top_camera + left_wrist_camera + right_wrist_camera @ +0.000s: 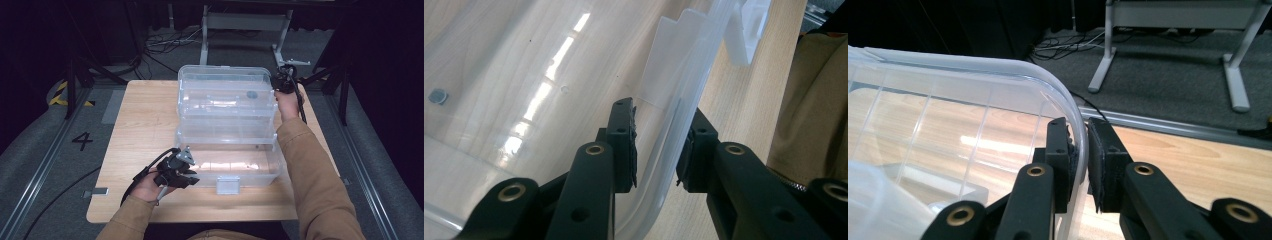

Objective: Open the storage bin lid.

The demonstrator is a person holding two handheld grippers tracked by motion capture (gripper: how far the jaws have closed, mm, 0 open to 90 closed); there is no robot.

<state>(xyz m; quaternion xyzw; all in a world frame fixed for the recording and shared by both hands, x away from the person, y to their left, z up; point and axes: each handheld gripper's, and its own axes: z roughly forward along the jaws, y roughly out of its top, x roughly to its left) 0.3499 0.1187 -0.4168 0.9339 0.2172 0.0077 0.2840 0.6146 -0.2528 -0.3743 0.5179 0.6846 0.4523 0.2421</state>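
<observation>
- Lying on the wooden table [145,110], a clear plastic storage bin [227,105] takes up the middle of the tabletop, and its long axis runs from the person's near edge toward the far edge in the high view.
- The bin's open top faces up; a second clear piece, which looks like its lid or a lower tray [235,167], sits at the near end, and I cannot tell whether the two are joined.
- A small white latch [227,185] sticks out from the near wall, pointing toward the person.
- A small dark round spot [252,94] shows on the bin floor near the far right corner.
- The left gripper [182,172] sits at the near left corner of the bin; in the left gripper view [656,150] its jaws straddle the clear rim, one inside the wall and one outside, with a visible gap on each side, so they stand partly apart and do not pinch the plastic.
- The right gripper [285,80] is at the far right corner; in the right gripper view [1080,160] its jaws are narrow and clamp the rounded corner of the rim between the pads.
- The person's tan sleeve [315,175] reaches along the right side of the bin.
- Beyond the table, a grey metal stand [245,25] and loose cables [165,42] lie on the dark floor.
</observation>
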